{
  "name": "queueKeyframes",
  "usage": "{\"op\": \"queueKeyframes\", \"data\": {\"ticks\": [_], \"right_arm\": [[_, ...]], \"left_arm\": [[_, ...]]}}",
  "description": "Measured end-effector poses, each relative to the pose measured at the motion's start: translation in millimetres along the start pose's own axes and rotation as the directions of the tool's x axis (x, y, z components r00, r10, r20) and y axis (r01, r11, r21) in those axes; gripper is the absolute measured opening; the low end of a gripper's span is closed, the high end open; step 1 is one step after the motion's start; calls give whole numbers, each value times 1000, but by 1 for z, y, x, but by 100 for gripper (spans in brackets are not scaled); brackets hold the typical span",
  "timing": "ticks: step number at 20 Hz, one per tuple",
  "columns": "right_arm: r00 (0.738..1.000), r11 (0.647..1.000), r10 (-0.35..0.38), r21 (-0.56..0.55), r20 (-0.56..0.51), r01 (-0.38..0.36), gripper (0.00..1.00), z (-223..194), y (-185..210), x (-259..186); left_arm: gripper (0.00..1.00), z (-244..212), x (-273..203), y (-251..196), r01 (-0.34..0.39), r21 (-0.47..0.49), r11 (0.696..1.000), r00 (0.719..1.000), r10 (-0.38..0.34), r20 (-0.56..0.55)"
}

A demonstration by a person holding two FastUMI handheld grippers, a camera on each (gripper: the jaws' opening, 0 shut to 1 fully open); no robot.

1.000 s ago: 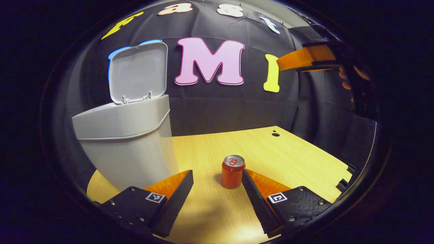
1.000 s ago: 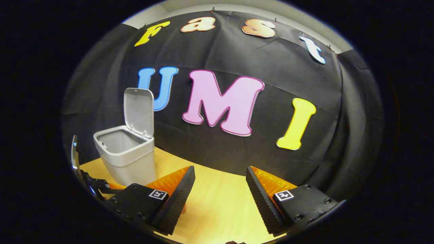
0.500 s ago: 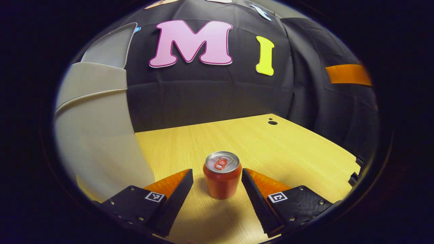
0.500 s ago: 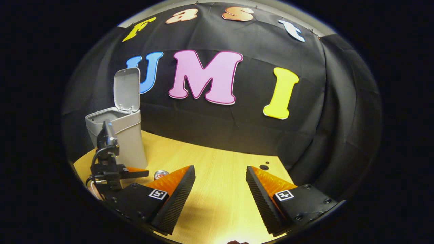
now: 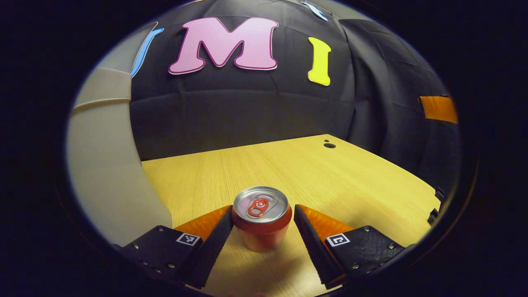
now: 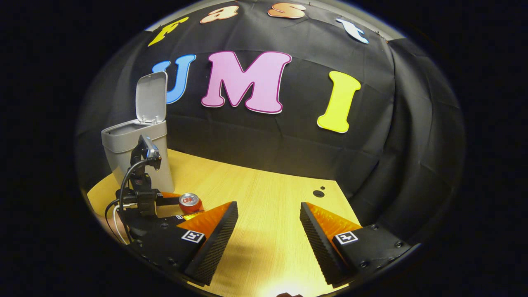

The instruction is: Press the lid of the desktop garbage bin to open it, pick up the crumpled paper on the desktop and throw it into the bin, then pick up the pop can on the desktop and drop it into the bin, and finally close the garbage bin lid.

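A red pop can with a silver top stands upright on the wooden desktop. My left gripper is open around it, one finger on each side, with small gaps. The grey garbage bin rises close on the left, lid raised upright. In the right gripper view the bin, the can and the left gripper sit at the far left. My right gripper hovers open over bare desktop, holding nothing.
A small dark hole marks the desktop near its far right corner. Black cloth hangs behind and to the right of the desk. The other gripper's finger shows at the right edge of the left gripper view.
My left gripper has moved forward and lower, so the can now stands between its fingers. The bin has slid further to the left of its view. The right gripper has tilted down.
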State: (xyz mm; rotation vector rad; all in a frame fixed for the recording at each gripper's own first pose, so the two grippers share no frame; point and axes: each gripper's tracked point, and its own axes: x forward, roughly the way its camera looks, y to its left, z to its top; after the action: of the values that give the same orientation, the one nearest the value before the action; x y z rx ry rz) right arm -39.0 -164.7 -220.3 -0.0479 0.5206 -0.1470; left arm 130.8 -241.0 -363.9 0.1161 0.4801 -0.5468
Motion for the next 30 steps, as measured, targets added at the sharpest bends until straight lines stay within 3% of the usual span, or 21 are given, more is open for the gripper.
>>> {"op": "queueKeyframes", "data": {"ticks": [6, 7, 13, 24, 30], "right_arm": [[1000, 1000, 5, 0, -20, -5, 98, -7, 3, 1], [1000, 1000, 6, 3, -23, -6, 98, -8, 4, 2], [1000, 1000, 15, 8, -6, -15, 98, -1, 11, 6], [1000, 999, 1, 54, 31, -3, 98, 24, 6, -6], [996, 999, 24, 42, 90, -28, 98, 59, 21, -10]], "left_arm": [[95, -8, 4, 1, 12, -29, 1000, 1000, -12, -26], [88, -7, 4, 1, 19, -30, 999, 999, -20, -29], [87, 6, -10, 3, 24, -42, 999, 1000, -24, -4], [86, 129, -101, 11, 39, -31, 999, 988, -34, 151], [86, 214, -157, 56, -48, -41, 998, 968, 56, 247]]}}
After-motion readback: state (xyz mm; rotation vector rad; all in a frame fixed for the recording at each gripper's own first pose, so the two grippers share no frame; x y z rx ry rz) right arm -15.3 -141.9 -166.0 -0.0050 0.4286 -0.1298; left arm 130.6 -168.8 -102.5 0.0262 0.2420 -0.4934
